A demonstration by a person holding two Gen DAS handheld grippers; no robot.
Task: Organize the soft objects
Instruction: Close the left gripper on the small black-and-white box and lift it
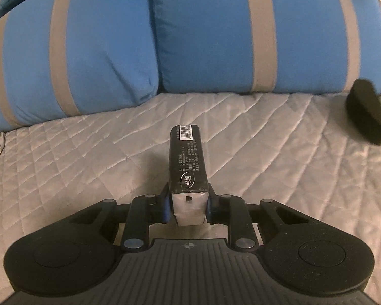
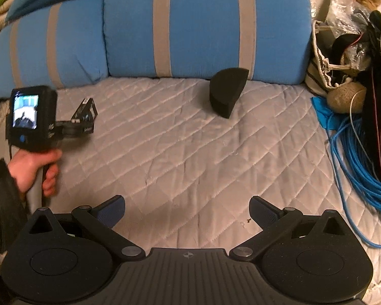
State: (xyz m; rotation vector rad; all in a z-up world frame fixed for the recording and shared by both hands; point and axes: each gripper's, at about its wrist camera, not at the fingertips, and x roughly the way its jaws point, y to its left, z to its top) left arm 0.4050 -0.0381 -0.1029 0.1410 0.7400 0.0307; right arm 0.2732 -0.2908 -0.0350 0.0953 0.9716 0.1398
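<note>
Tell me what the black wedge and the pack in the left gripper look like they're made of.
Wedge: probably foam, with a matte, non-reflective surface and soft edges. Pack, clamped in the left gripper: glossy printed plastic film with a barcode and folded silver end; likely tissues, contents unseen.

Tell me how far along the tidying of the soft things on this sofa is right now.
Nothing looks clearly put away yet. In hand: the left gripper is shut on the black tissue pack, held above the quilted cover. Left to do: the black foam wedge stands alone near the blue cushions, and the right gripper is open and holds nothing. Where the pack should go isn't visible.
</note>
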